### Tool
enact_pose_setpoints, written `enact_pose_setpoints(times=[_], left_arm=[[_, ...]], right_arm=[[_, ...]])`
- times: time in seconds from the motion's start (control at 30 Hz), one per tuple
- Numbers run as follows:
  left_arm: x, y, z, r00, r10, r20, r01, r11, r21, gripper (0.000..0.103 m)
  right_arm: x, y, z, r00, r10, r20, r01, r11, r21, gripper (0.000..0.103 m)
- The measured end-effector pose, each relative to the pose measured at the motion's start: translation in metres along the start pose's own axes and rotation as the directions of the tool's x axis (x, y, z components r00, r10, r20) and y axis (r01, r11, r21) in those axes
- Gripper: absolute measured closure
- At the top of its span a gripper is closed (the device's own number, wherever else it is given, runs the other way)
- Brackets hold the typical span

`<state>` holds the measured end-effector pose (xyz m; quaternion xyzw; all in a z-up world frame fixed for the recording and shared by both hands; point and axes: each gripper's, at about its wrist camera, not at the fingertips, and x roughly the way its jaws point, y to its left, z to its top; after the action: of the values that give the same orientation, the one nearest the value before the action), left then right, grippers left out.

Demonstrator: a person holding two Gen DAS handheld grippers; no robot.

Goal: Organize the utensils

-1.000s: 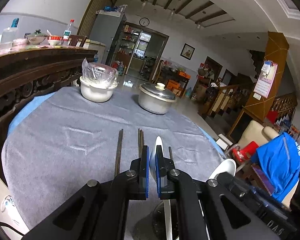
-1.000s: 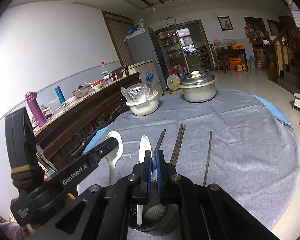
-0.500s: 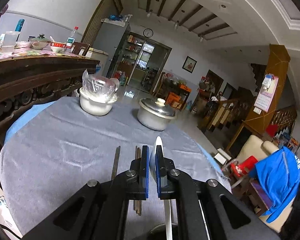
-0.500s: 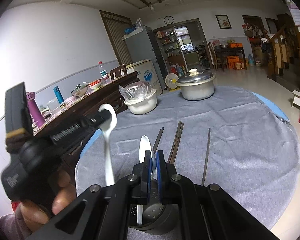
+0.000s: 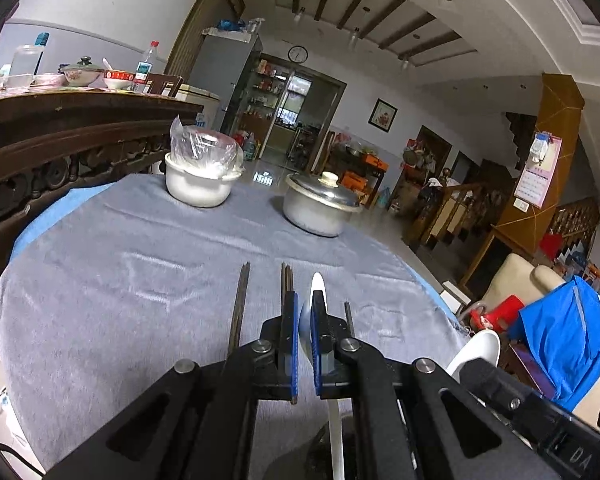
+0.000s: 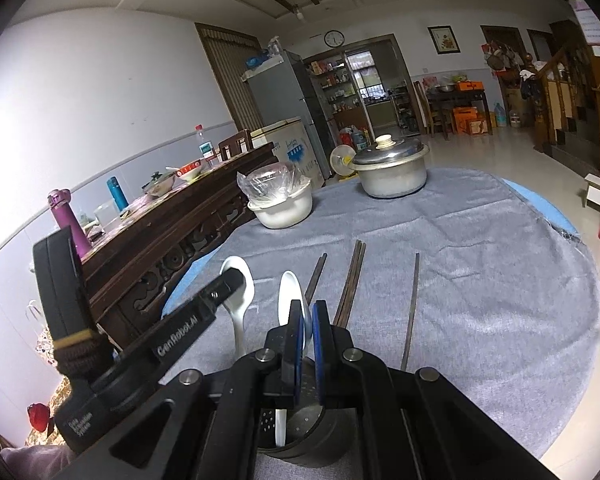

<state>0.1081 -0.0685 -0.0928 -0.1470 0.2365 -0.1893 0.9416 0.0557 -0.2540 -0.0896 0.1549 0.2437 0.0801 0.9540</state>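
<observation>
Change: the left gripper point(image 6: 236, 280), raised at the left of the right wrist view half a second ago, is now lower, its white ceramic spoon point(image 6: 239, 300) in front of the grey cloth.
Surface: a round counter point(image 6: 480, 280) under a grey woven cloth, blue edge showing at its rim.
Room: a dark carved wooden sideboard point(image 6: 160, 236) at left; a grey refrigerator point(image 6: 296, 92) and wall clock point(image 6: 334, 38) at upper centre.
Far items: a white bowl covered in clear plastic point(image 5: 200, 176) and a lidded steel pot point(image 5: 320, 208), apart, at the counter's far side.
Chopsticks: dark wooden chopsticks point(image 6: 350, 284) lie on the cloth at frame centre, a pair together, single sticks on either side.
Holder: a dark perforated metal cup point(image 6: 300, 424) at lower centre, holding a second white spoon point(image 6: 290, 300) upright.
Left gripper: closed on the first spoon.
Right gripper point(image 6: 305, 312): blue pads nearly together; whether they pinch the second spoon, I cannot tell.
</observation>
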Motion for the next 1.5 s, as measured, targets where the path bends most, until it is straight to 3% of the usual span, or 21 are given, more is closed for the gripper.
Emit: enact_pose_setpoints(times=[0.33,0.5,0.6,0.83,1.0,1.17,1.4,1.5], left_arm=[[-0.013,-0.006,-0.004,0.998,-0.052,-0.028,0.053,0.997,0.054,0.097],[-0.022,-0.007,-0.007,0.996,-0.075,-0.051,0.079,0.994,0.081,0.097],[-0.027,-0.006,-0.01,0.995,-0.083,-0.063,0.088,0.993,0.084,0.096],[-0.027,-0.005,-0.013,0.992,-0.083,-0.093,0.092,0.991,0.097,0.083],[-0.028,0.003,-0.008,0.994,-0.058,-0.097,0.065,0.995,0.071,0.069],[-0.031,0.004,-0.002,0.995,0.016,-0.096,-0.005,0.993,0.115,0.044],[-0.034,0.01,0.008,0.983,0.112,-0.143,-0.092,0.986,0.142,0.035],[-0.032,0.015,0.012,0.972,0.164,-0.169,-0.138,0.978,0.156,0.033]], right_arm=[[-0.001,-0.003,0.001,1.0,0.008,-0.026,-0.007,1.0,0.014,0.096],[-0.003,-0.005,0.001,0.999,0.016,-0.032,-0.015,1.0,0.025,0.086],[-0.004,-0.009,0.001,0.999,0.018,-0.03,-0.016,0.999,0.04,0.085],[-0.004,-0.014,0.002,1.0,0.012,-0.028,-0.01,0.997,0.073,0.085],[-0.004,-0.023,0.002,1.0,0.006,-0.029,-0.003,0.994,0.113,0.085],[-0.003,-0.028,0.002,0.999,0.002,-0.035,0.002,0.991,0.13,0.085],[-0.001,-0.027,0.001,0.999,-0.005,-0.049,0.011,0.991,0.131,0.085],[0.001,-0.028,0.0,0.998,-0.008,-0.055,0.015,0.99,0.138,0.077]])
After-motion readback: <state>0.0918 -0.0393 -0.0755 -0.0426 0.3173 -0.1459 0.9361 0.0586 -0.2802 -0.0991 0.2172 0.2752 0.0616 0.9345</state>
